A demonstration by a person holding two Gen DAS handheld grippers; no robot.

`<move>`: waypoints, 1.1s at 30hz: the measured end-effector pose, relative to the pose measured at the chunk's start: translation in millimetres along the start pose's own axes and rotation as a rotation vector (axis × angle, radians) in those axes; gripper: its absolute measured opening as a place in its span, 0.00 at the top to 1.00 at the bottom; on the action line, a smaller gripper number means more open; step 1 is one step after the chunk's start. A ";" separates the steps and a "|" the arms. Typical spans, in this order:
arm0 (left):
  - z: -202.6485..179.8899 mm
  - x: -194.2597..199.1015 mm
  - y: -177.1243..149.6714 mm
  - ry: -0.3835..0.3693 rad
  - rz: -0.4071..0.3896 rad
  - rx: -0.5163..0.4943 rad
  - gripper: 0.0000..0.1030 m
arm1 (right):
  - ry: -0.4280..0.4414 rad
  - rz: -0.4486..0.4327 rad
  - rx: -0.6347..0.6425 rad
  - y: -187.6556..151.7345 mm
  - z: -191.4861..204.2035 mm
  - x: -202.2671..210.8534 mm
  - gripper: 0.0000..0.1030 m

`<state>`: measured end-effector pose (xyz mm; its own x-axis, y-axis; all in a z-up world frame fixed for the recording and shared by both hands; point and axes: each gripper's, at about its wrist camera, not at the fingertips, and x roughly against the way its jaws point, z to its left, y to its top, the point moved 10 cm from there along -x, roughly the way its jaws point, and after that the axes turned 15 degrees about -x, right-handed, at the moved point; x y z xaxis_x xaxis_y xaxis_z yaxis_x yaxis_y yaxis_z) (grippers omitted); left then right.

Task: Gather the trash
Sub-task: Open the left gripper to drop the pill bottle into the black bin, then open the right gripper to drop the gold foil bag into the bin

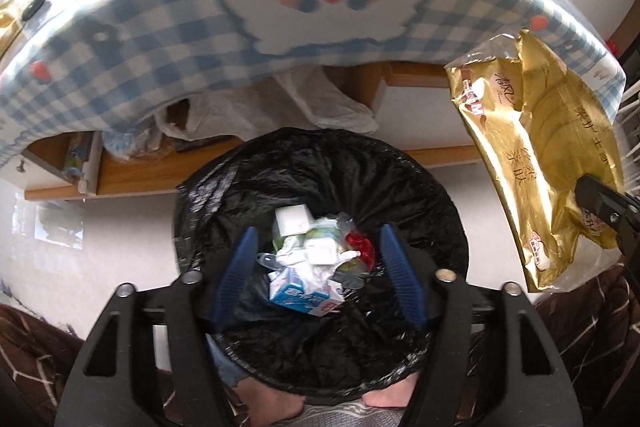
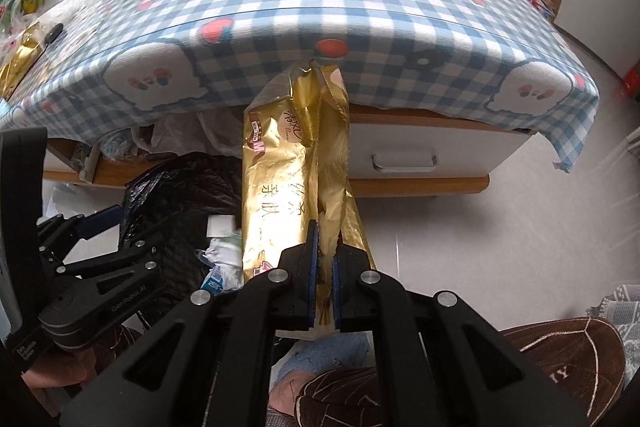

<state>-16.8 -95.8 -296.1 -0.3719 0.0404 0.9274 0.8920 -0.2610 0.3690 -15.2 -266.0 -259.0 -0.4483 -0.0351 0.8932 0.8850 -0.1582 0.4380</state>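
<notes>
A bin lined with a black bag (image 1: 400, 179) stands on the floor below the table edge. Inside lie a blue-and-white carton (image 1: 296, 297), a white box (image 1: 292, 221), crumpled paper and a red wrapper (image 1: 362, 243). My left gripper (image 1: 318, 233) hangs over the bin's mouth, open, with nothing between its blue pads (image 1: 244, 259). My right gripper (image 2: 325, 239) is shut on a long, empty gold tissue wrapper (image 2: 280, 163), which sticks up from the pads. In the left wrist view the wrapper (image 1: 540, 155) hangs just right of the bin.
A table with a blue checked cloth (image 2: 320, 7) overhangs behind the bin. Beneath it are a white plastic bag (image 1: 312, 99) and a white drawer (image 2: 400, 155). Another gold pack (image 2: 20, 59) lies on the table's left. Brown slippers (image 2: 560, 359) are at the bottom.
</notes>
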 end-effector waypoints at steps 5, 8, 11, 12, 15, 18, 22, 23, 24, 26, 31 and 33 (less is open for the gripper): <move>30.6 28.7 -7.0 0.039 -0.039 0.026 0.19 | 0.028 -0.007 0.024 -6.9 21.9 6.7 0.96; 47.0 42.9 -12.9 0.056 -0.060 0.057 0.09 | 0.044 -0.006 0.031 -11.8 35.2 9.0 0.96; 58.7 48.0 -19.4 0.062 -0.056 0.072 0.06 | 0.057 0.001 0.039 -19.3 49.5 9.1 0.96; 62.0 49.1 -21.9 0.063 -0.054 0.078 0.06 | 0.059 0.005 0.043 -22.1 54.1 8.5 0.96; 69.4 53.0 -28.0 0.061 -0.048 0.089 0.06 | 0.067 0.022 0.054 -31.4 68.2 4.6 0.96; 75.5 57.4 -31.4 0.059 -0.049 0.095 0.06 | 0.068 0.032 0.066 -37.5 81.1 -1.2 0.96; 83.6 60.6 -36.2 0.054 -0.051 0.110 0.06 | 0.066 0.043 0.083 -42.3 94.0 -9.7 0.96; 84.1 61.1 -36.8 0.053 -0.051 0.115 0.06 | 0.065 0.044 0.087 -43.3 96.5 -11.9 0.96; 84.8 61.3 -36.9 0.051 -0.053 0.119 0.06 | 0.065 0.046 0.089 -43.9 98.4 -14.0 0.96; 84.7 59.4 -37.5 0.049 -0.052 0.123 0.06 | 0.062 0.049 0.090 -45.1 100.3 -17.9 0.96; 82.3 56.0 -37.9 0.042 -0.048 0.121 0.06 | 0.062 0.051 0.090 -46.4 101.2 -22.7 0.96; 81.8 53.9 -38.1 0.038 -0.048 0.121 0.06 | 0.064 0.049 0.090 -46.0 101.1 -23.3 0.94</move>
<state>-49.8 -4.8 -255.2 -0.4222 0.0124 0.9064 0.8967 -0.1411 0.4196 -32.7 -158.1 -289.7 -0.4092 -0.1044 0.9064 0.9123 -0.0653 0.4044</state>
